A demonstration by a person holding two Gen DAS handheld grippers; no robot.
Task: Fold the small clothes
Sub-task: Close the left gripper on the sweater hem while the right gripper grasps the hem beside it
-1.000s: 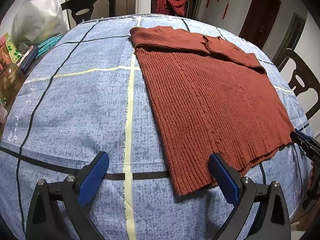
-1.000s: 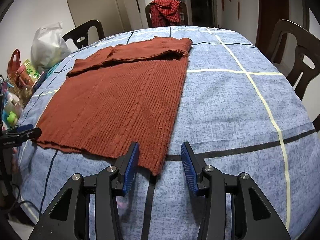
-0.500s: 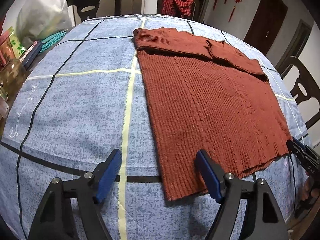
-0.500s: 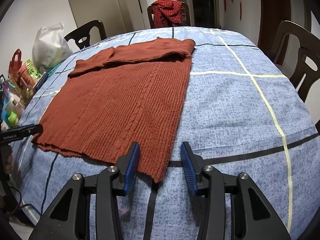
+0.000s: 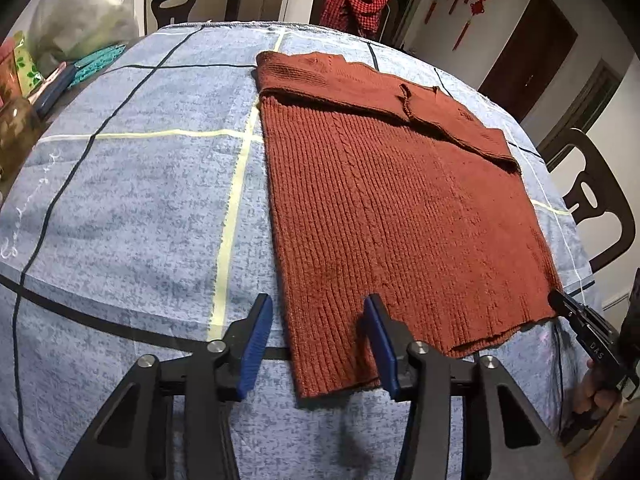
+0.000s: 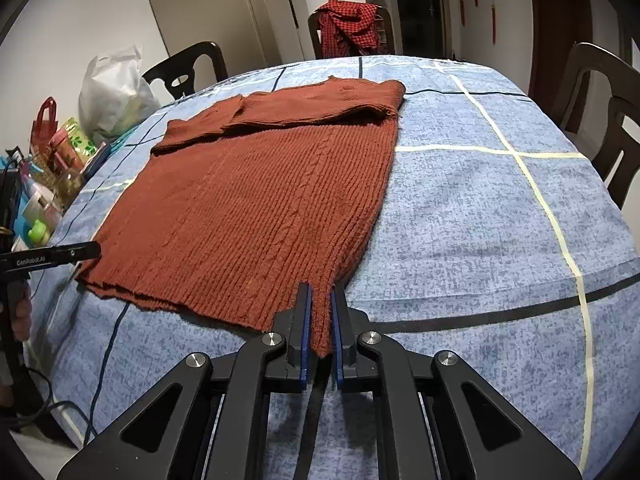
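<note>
A rust-red ribbed knit sweater is spread flat on the counter, its hem nearest the fingers and its body stretching away from them. At the far end both sleeves are already folded across the chest, so the garment has been reduced to a rough rectangle; the lengthwise fold of hem toward collar is judged to be what remains.

One hem corner is pinched between the narrowly closed fingers of the right gripper, with the knit bunched between the blue pads. The other hem corner lies between the fingers of the left gripper, which are closing but are not yet pressed on it; one pad stands over the fabric, the other beside its edge over bare cloth.

The knit looks thick, soft and limp, with vertical ribs, a cable line and a slightly frayed hem. The counter is covered by a blue mottled cloth crossed with black and pale yellow lines. Beyond the fingers, dark chairs are seen, one draped with a red checked garment.
</note>
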